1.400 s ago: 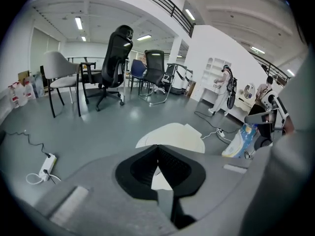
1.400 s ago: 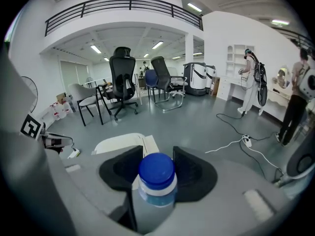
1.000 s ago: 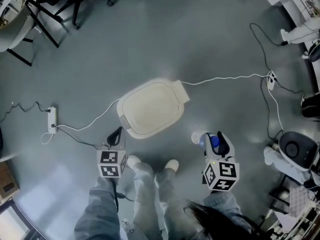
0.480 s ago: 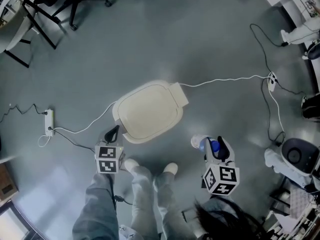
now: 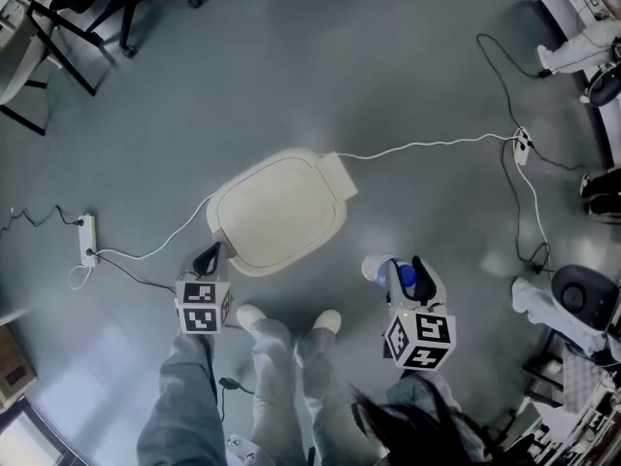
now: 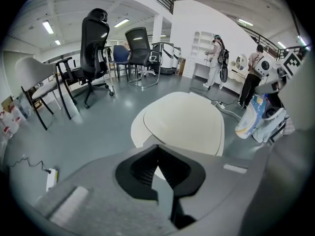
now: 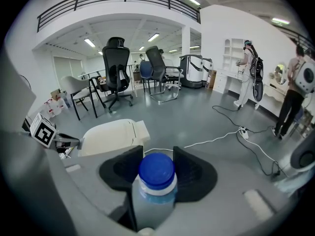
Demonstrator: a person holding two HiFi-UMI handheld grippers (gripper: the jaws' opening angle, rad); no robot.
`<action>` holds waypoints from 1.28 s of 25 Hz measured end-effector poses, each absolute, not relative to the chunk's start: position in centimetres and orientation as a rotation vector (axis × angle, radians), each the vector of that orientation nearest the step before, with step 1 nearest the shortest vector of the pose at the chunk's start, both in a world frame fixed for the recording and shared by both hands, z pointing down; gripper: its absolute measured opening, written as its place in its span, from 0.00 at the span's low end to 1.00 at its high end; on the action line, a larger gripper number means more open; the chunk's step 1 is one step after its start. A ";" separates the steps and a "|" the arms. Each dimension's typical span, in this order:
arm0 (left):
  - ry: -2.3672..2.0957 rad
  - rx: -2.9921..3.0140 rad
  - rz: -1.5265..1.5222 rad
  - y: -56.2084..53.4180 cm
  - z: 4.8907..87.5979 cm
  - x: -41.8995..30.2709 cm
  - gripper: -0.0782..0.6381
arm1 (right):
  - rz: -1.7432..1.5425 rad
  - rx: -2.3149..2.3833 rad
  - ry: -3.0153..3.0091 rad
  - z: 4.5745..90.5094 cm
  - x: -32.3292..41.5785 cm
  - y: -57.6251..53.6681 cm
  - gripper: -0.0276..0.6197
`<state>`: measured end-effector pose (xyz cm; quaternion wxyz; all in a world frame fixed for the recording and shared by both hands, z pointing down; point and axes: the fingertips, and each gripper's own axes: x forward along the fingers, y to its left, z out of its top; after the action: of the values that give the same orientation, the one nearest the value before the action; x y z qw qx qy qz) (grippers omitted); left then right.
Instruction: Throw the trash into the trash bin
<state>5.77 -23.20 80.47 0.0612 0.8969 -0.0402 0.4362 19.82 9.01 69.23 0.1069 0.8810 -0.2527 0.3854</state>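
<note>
The cream trash bin (image 5: 277, 210) stands on the grey floor with its flat lid down; it also shows in the left gripper view as a bin (image 6: 187, 122) and in the right gripper view as a bin (image 7: 110, 136). My left gripper (image 5: 209, 256) hangs at the bin's near-left edge; seen from its own camera, the left gripper (image 6: 156, 149) is shut with nothing in it. To the bin's right, my right gripper (image 5: 400, 268) is shut on a clear plastic bottle (image 5: 380, 270). The bottle's blue cap (image 7: 156, 173) sits between the right gripper (image 7: 157, 154) pads.
A white cable (image 5: 427, 147) runs across the floor from the bin to the right. A power strip (image 5: 87, 238) lies at the left. Office chairs (image 5: 68, 17) stand at the far left, and equipment (image 5: 572, 299) at the right. The person's feet (image 5: 291, 323) are between the grippers.
Both grippers have sunk a little toward the floor, the left one drawing nearer the bin's edge. The bottle stays in the right gripper. The head view has shifted slightly.
</note>
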 end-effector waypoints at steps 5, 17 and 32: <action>-0.129 2.695 1.304 -23.1 80.7 5.7 0.12 | 1.133 2.597 -0.738 69.1 19.9 9.0 0.34; -0.153 2.618 1.273 -23.5 81.0 5.5 0.12 | 1.124 2.609 -0.735 69.2 19.6 8.3 0.34; -0.165 2.578 1.175 -23.6 80.8 5.6 0.12 | 1.100 2.597 -0.764 68.7 20.0 7.1 0.34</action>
<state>5.61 -23.61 80.81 0.1514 0.8979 -0.0576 0.4094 19.98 7.07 68.69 0.1094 0.8834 -0.2598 0.3743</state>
